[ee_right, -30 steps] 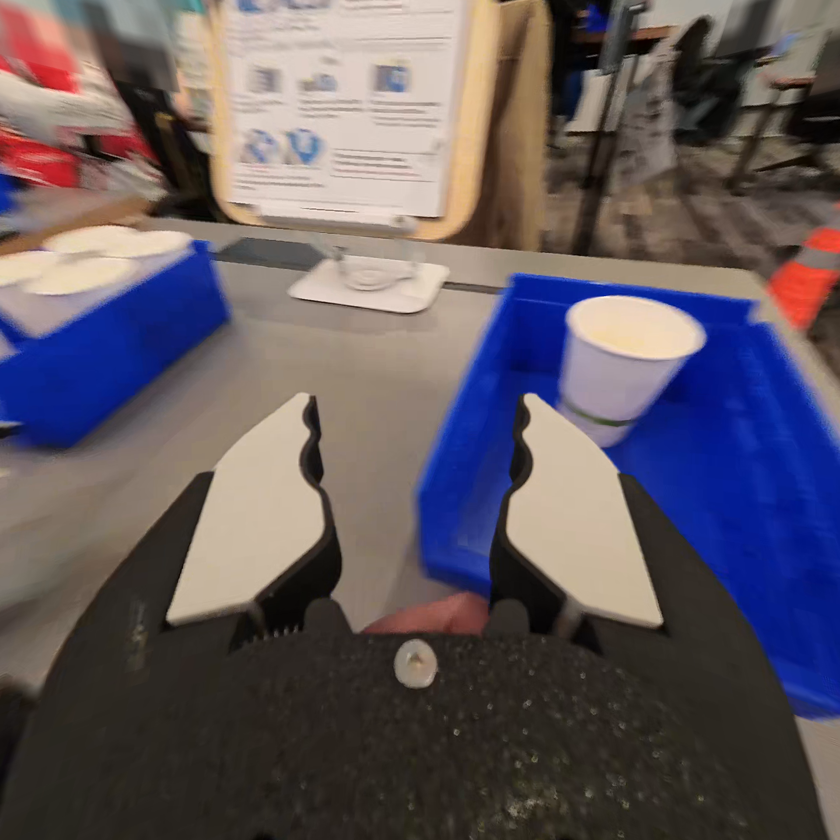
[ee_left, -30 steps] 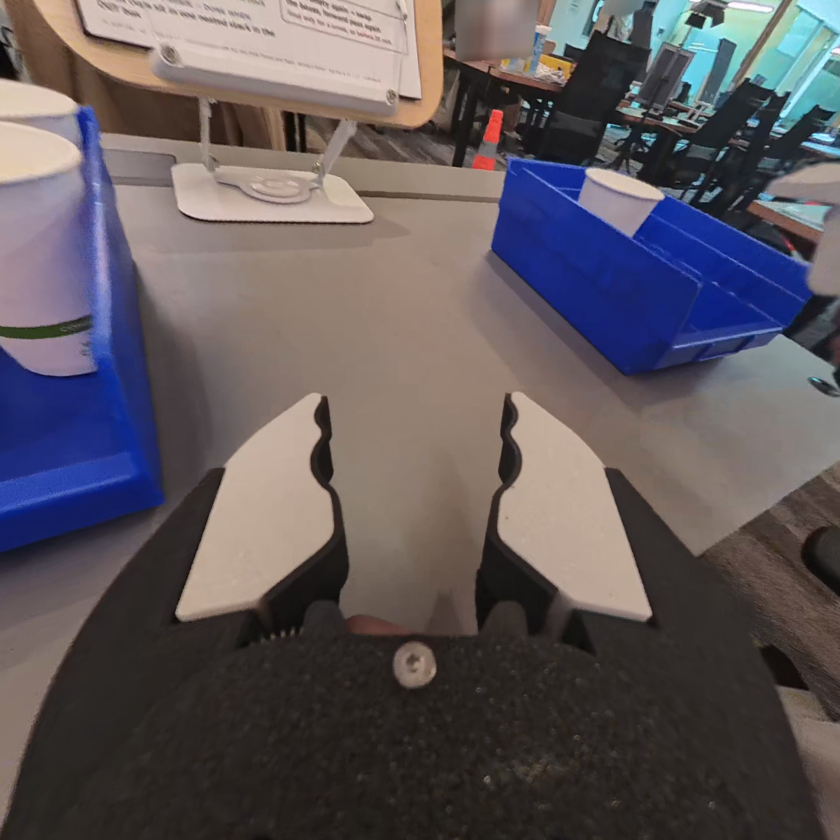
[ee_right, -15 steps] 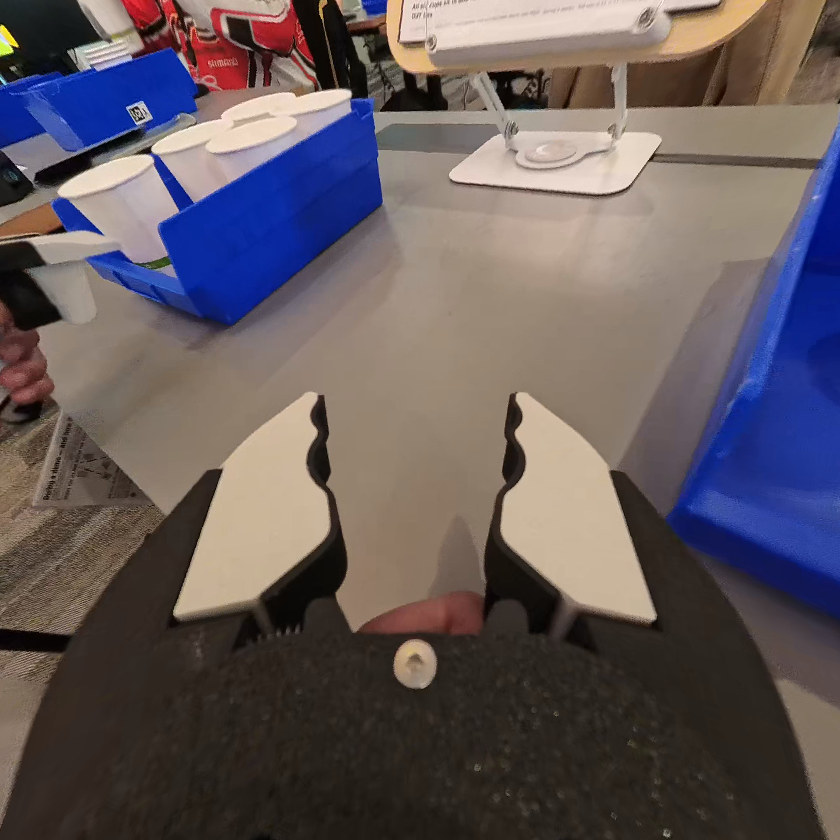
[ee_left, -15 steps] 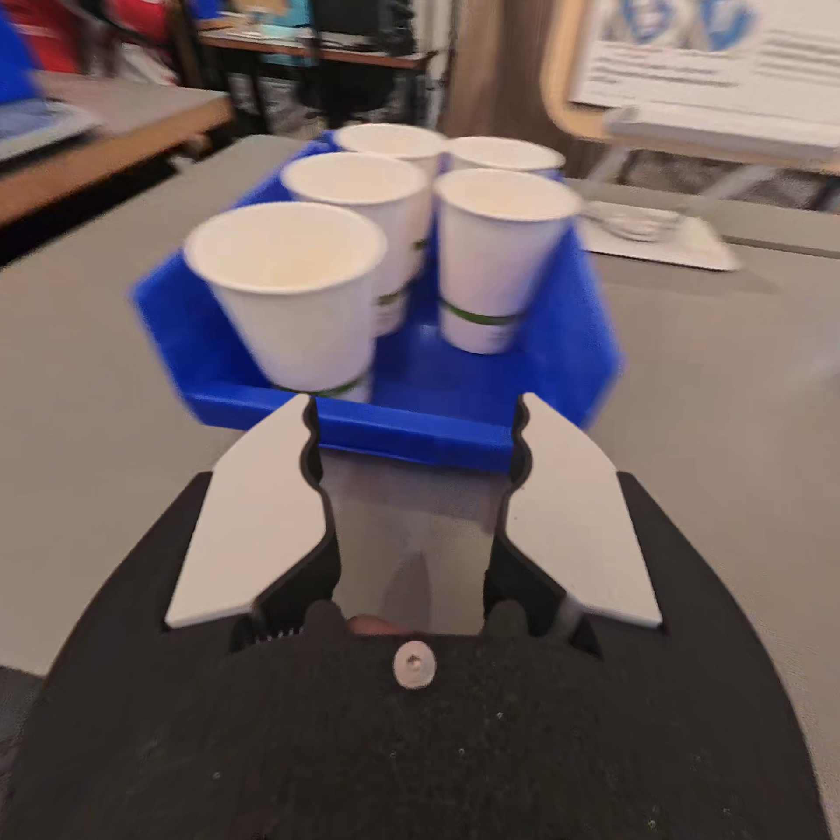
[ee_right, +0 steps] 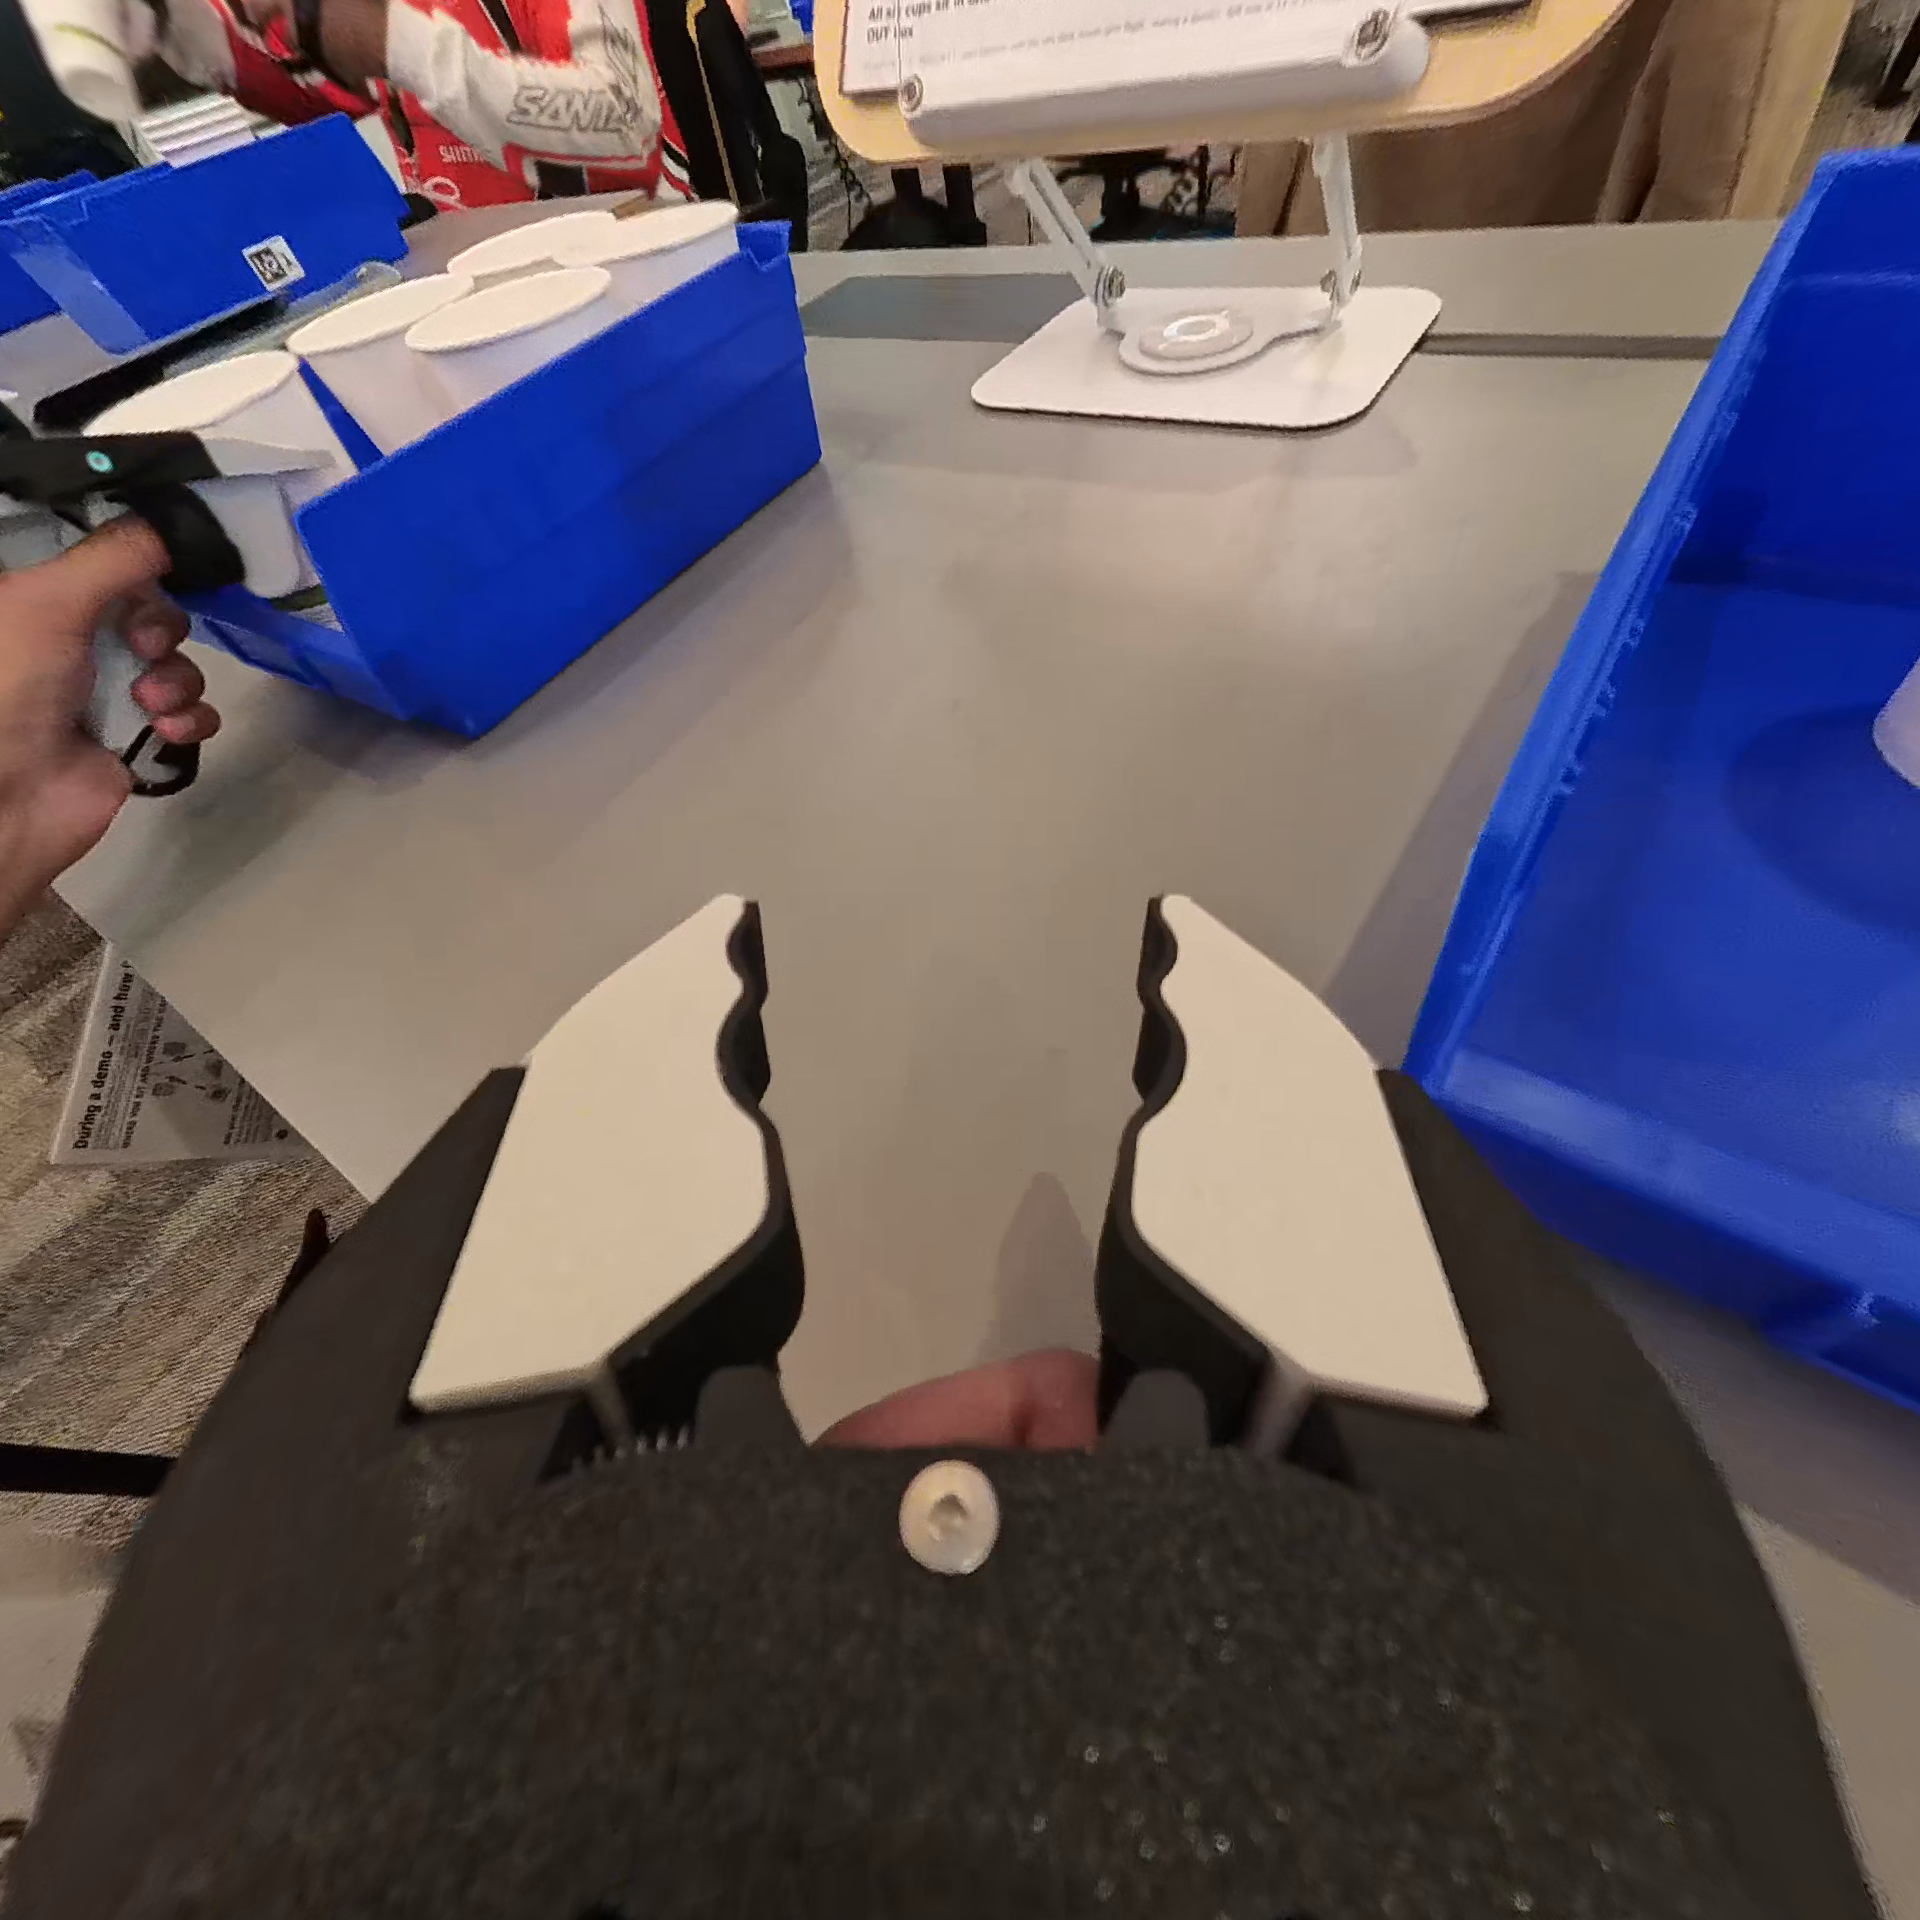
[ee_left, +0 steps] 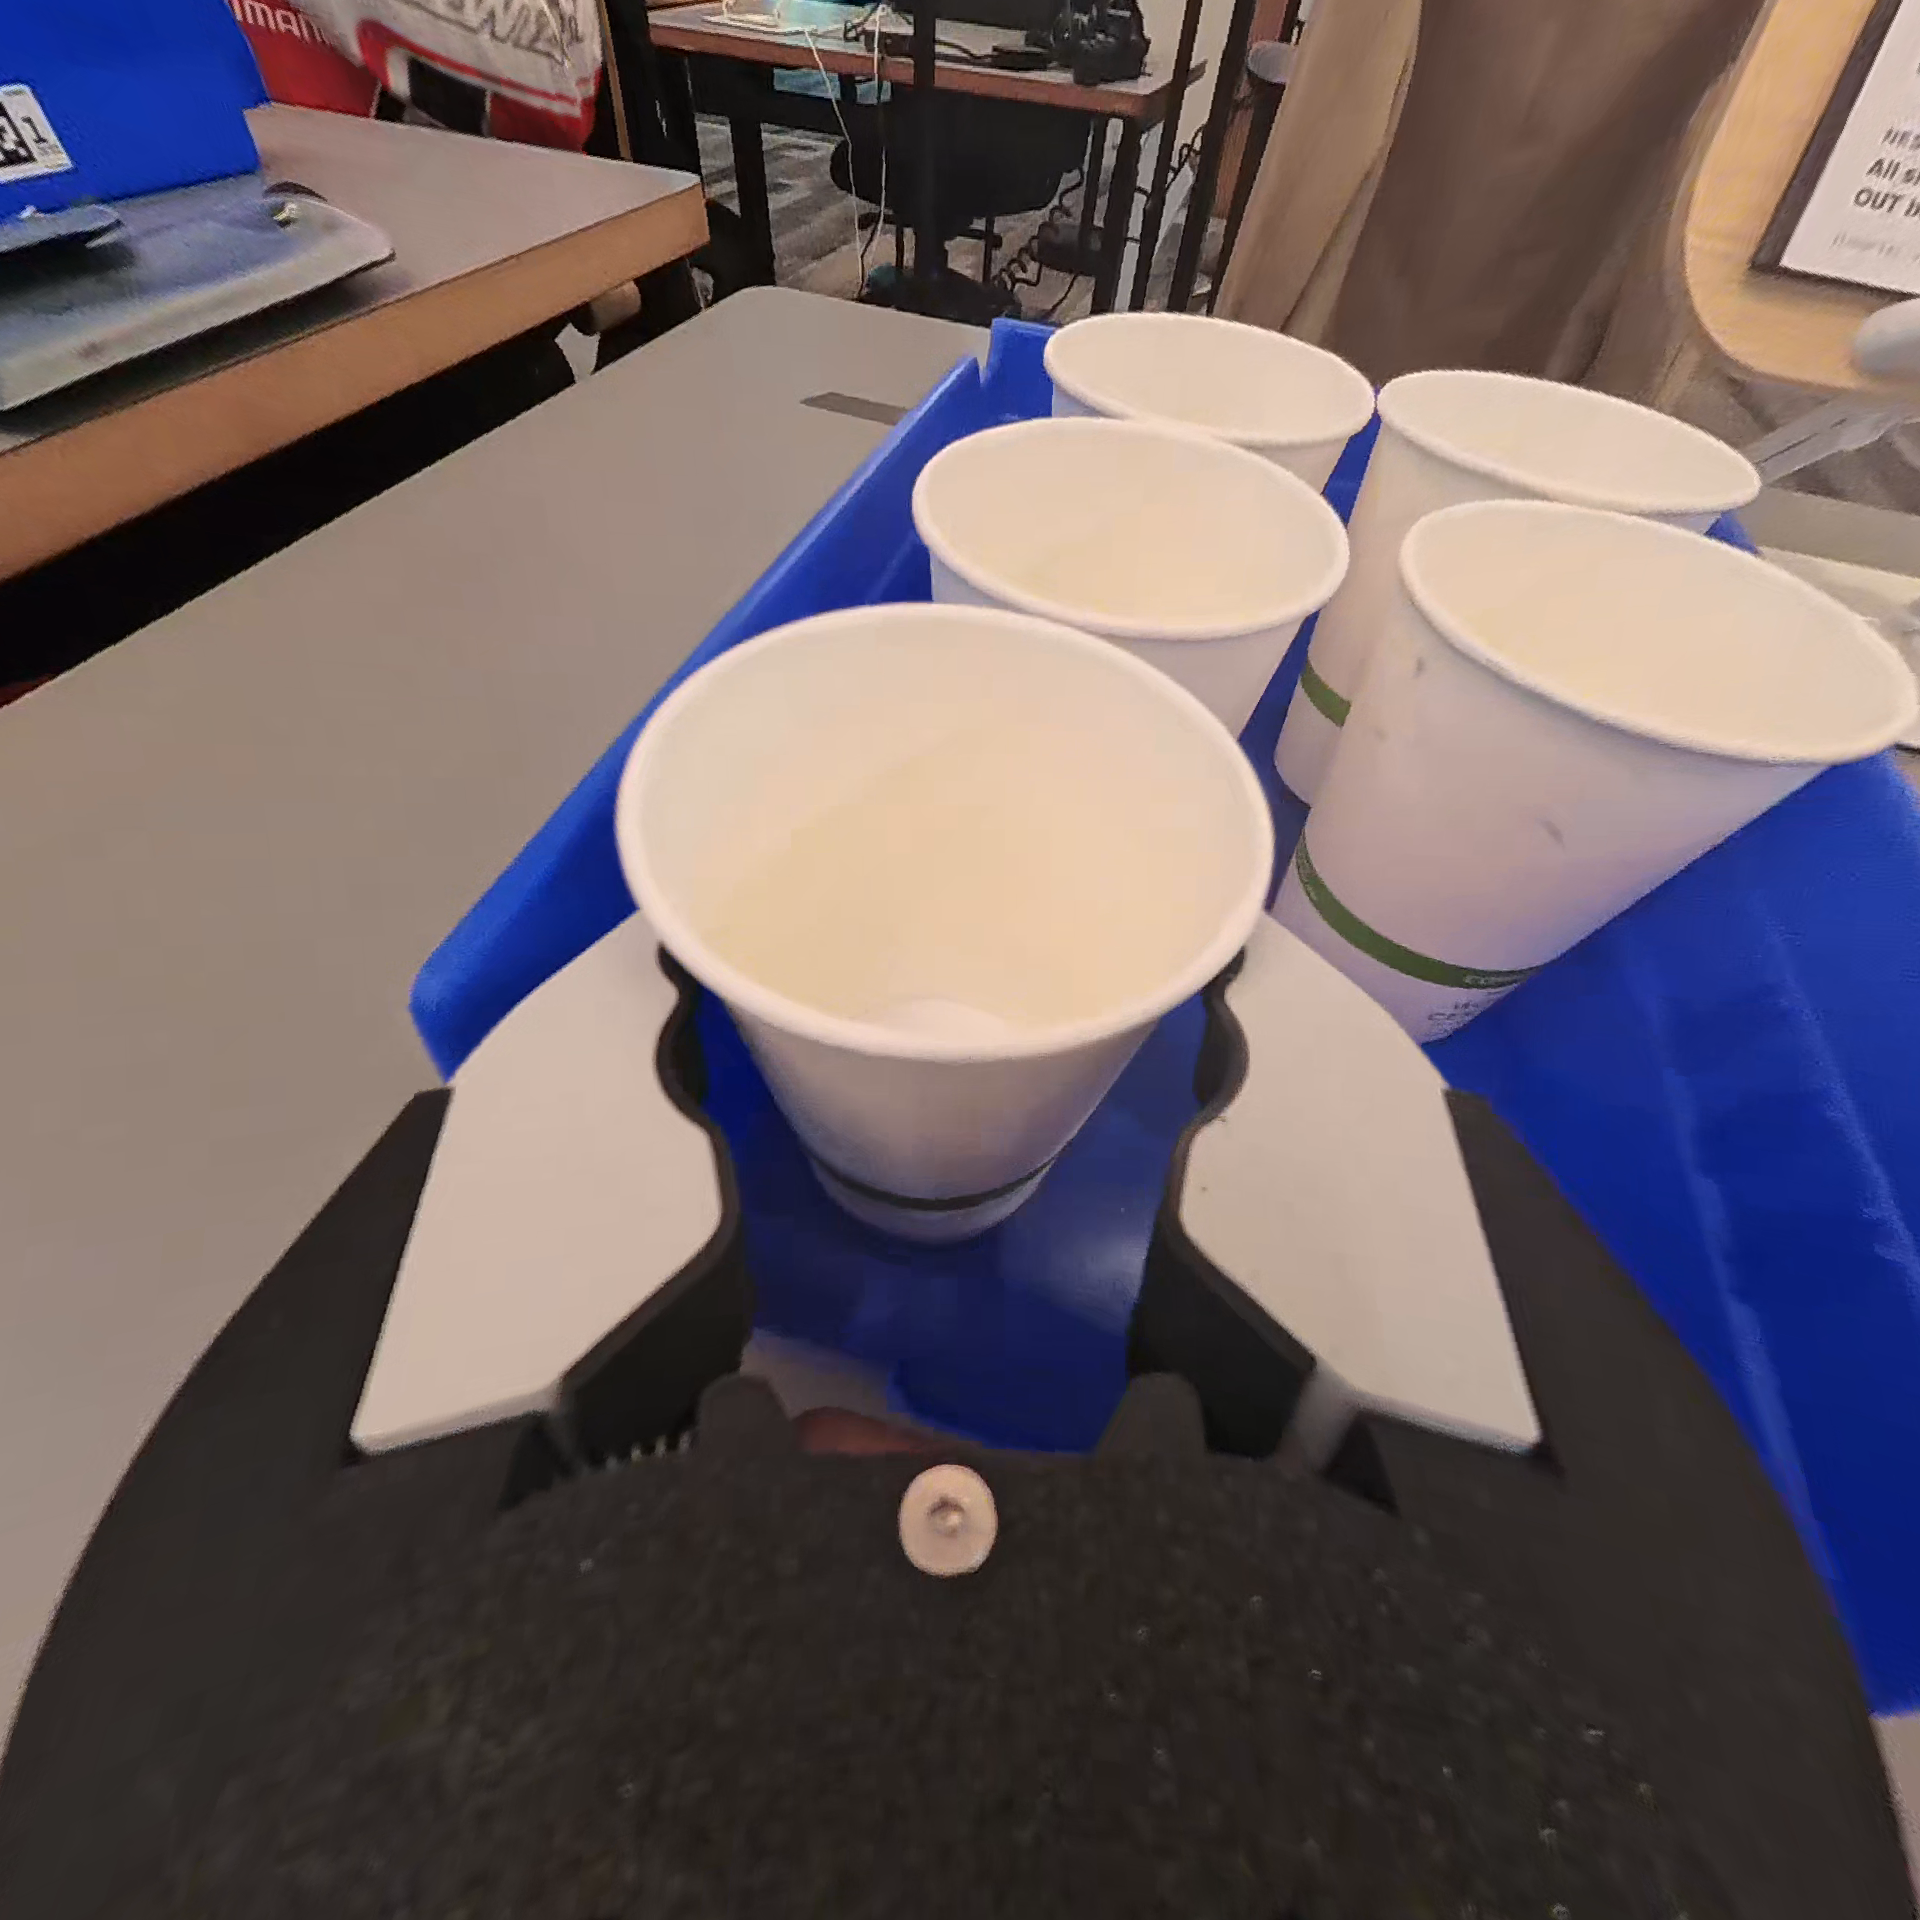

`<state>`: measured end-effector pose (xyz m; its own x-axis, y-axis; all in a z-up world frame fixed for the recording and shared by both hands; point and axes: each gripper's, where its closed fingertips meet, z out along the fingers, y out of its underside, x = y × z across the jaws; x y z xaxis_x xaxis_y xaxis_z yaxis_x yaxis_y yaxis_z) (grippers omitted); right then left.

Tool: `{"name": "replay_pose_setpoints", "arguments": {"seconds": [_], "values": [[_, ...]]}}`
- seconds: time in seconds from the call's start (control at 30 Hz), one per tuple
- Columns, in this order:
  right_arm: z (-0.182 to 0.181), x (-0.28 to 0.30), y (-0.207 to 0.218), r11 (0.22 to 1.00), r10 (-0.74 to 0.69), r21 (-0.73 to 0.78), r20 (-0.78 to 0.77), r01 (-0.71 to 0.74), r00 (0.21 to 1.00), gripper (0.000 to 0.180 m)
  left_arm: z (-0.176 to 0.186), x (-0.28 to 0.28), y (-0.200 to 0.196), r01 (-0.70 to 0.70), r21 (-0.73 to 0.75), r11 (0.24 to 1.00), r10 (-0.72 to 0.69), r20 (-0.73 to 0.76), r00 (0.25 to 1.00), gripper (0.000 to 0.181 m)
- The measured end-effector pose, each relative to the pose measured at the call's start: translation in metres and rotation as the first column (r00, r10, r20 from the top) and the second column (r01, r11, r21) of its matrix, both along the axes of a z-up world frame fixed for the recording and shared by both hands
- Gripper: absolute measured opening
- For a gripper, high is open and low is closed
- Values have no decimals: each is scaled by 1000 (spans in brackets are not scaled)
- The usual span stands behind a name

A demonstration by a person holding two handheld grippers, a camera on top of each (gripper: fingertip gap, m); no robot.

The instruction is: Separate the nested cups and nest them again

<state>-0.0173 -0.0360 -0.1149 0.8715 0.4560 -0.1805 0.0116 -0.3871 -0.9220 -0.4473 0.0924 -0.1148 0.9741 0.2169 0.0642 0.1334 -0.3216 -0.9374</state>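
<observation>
Several white paper cups with a green band stand in a blue bin (ee_left: 530,925). My left gripper (ee_left: 945,971) is open and straddles the nearest cup (ee_left: 940,831), one finger on each side just under its rim. I cannot tell if the pads touch it. Another cup's bottom shows below its green band, so it looks nested. In the right wrist view this gripper (ee_right: 275,468) sits at the front cup (ee_right: 197,400) of the left bin (ee_right: 561,520), held by a hand (ee_right: 73,675). My right gripper (ee_right: 951,935) is open and empty over the grey table (ee_right: 1039,675).
A second blue bin (ee_right: 1662,935) stands at the right, with a sliver of a white cup (ee_right: 1903,727) at the frame edge. A white stand (ee_right: 1205,348) holding a board is at the back. Another table (ee_left: 416,239) and a person in red and white are beyond the left bin.
My left gripper has swung left and moved up to the bin, so the nearest cup now sits between its open fingers. My right gripper turned away from the right bin to the table middle.
</observation>
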Motion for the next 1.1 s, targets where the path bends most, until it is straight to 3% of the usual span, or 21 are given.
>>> {"name": "replay_pose_setpoints", "arguments": {"seconds": [0.13,0.27,0.37,0.47,0.53,0.63,0.7,0.8,0.87,0.97,1.1], "values": [[-2,0,-1,1000,1,-14,-7,-1,1000,68,2,4,-1,52,-6,999,-52,-10,999,89],[5,3,0,1000,3,4,11,-3,1000,67,32,15,-22,208,82,975,-212,37,977,87],[6,6,2,1000,18,18,28,-18,999,67,56,33,-47,394,116,912,-404,80,911,86],[10,-6,2,989,146,6,-2,-146,989,69,85,66,-67,563,157,811,-578,64,814,86],[22,-22,1,956,293,21,-2,-292,956,70,105,99,-78,702,150,696,-712,21,701,86],[52,-50,-2,854,506,80,100,-514,857,76,129,164,-99,902,146,406,-908,-41,416,87],[71,-67,0,771,596,118,212,-626,774,84,133,204,-110,969,113,219,-972,-65,227,87],[86,-91,2,661,685,98,327,-744,652,91,126,253,-117,1000,13,24,-995,-98,25,87],[94,-102,2,609,720,83,359,-789,594,92,113,278,-121,993,-77,-85,-991,-93,-92,87],[92,-109,4,565,741,27,423,-825,521,93,95,303,-126,963,-186,-193,-974,-78,-211,87],[80,-112,5,546,743,-28,478,-838,468,92,83,320,-134,934,-223,-278,-954,-49,-295,88]]}}
